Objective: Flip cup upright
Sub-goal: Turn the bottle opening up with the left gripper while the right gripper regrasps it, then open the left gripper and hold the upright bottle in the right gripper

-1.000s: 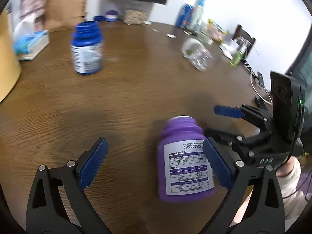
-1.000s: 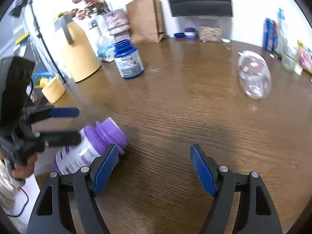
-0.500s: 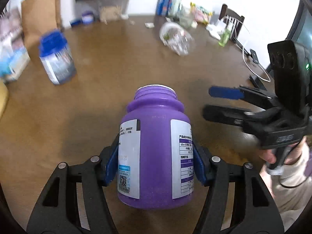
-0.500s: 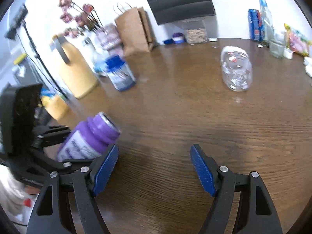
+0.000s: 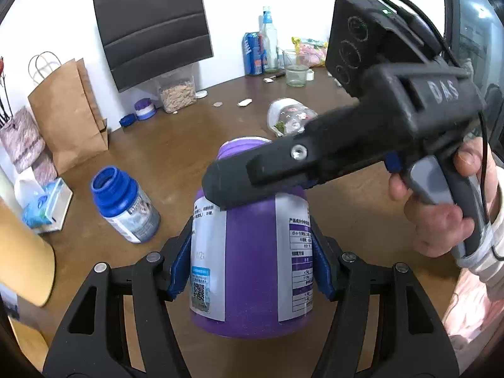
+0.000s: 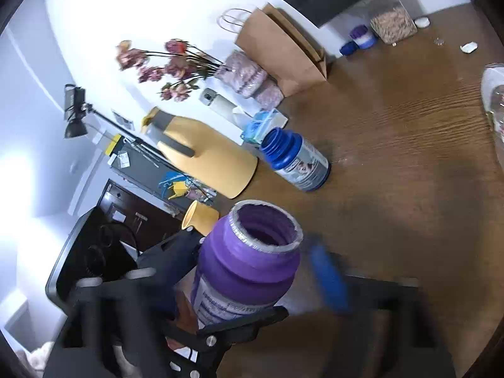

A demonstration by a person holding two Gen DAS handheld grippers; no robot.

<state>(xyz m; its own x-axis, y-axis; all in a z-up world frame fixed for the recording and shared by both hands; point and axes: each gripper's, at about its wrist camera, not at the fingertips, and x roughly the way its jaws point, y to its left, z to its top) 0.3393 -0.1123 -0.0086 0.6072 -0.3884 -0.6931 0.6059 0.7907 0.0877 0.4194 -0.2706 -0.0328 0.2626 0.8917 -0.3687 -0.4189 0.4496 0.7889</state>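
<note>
1. I hold the purple bottle (image 5: 252, 245), the task's cup, in the left gripper (image 5: 252, 261); its blue pads clamp the labelled body from both sides. The bottle is raised off the wooden table (image 5: 176, 145), mouth uppermost.
2. I confirm orientation from the right wrist view: the open mouth of the purple bottle (image 6: 263, 231) faces up, slightly tilted toward 1 o'clock.
3. The right gripper (image 5: 220, 186) crosses the bottle's shoulder from 3 o'clock, gripped by a hand (image 5: 441, 208). Its jaws appear apart in the right wrist view, one blue pad (image 6: 327, 280) blurred beside the neck; no clamp is established.
4. I judge the step in hand to be levelling and setting down. I keep the left clamp firm and rotate until the base is parallel to the table.
5. I lower onto bare wood at 6 o'clock of the blue bottle (image 5: 126, 208), well apart from it and from the clear jar (image 5: 289, 119) lying at 1 o'clock.
6. I release only after the base sits flat; an early release risks toppling.
</note>
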